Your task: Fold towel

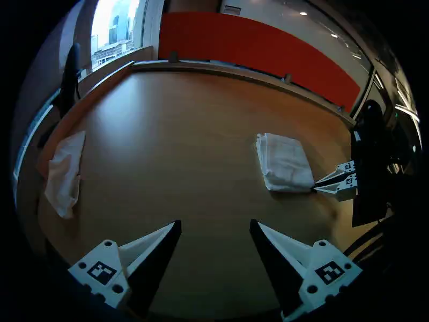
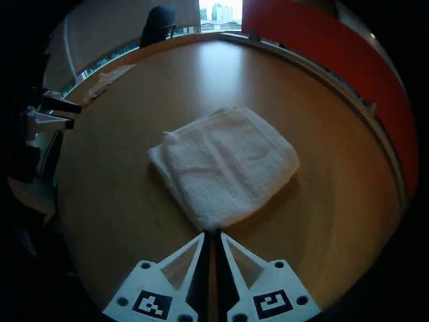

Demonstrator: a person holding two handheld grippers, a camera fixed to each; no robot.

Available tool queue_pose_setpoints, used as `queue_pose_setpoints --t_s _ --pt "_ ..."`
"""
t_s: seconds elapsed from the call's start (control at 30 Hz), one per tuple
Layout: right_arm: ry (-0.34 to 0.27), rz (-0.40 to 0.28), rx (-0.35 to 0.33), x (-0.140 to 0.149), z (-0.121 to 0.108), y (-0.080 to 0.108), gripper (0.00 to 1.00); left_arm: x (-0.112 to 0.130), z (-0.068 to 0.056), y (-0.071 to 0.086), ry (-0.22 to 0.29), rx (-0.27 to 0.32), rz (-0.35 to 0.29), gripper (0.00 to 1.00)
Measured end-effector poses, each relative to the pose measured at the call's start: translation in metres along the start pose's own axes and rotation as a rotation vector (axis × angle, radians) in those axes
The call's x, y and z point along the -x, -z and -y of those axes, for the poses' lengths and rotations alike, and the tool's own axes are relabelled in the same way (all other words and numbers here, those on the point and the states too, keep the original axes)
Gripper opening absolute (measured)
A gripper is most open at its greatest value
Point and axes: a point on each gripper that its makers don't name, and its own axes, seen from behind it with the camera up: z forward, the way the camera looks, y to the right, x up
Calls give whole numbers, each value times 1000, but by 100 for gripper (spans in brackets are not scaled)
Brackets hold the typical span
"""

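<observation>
A white towel (image 2: 225,161) lies folded into a thick rectangle on the round wooden table (image 2: 322,177). My right gripper (image 2: 212,234) is shut, its tips right at the towel's near edge, with no cloth visibly pinched between them. The left gripper view shows the same towel (image 1: 284,161) at right, with the right gripper (image 1: 315,185) touching its corner. My left gripper (image 1: 214,222) hovers open over bare table, well to the left of the towel and holding nothing. It also appears far left in the right gripper view (image 2: 72,115).
A second, crumpled white cloth (image 1: 64,172) hangs over the table's far left rim, also seen in the right gripper view (image 2: 107,80). Dark chairs (image 1: 69,80) (image 1: 372,139) stand around the table. A red wall panel (image 1: 257,45) and a window (image 1: 115,29) lie beyond.
</observation>
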Motion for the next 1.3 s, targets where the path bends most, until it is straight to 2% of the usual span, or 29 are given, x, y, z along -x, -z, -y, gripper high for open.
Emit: queue_pose_setpoints --t_s 0.27,0.47,0.6,0.87,1.1,1.3 --pt "4 -16 3 -8 -1 5 5 -1 1 0 -4 2 0 95" --pt "7 -56 15 -29 -7 17 5 -2 2 -1 -7 3 -5 95" --pt "17 -95 28 -52 -14 29 5 -5 3 -1 -12 6 -13 95" --pt "40 -192 49 -110 -28 52 5 -13 -4 2 -30 24 -33 95" --pt "75 -277 74 -159 -39 79 4 -19 -5 7 -51 30 -48 95" --pt "80 -331 98 -186 -48 105 4 -25 -9 9 -68 43 -56 95"
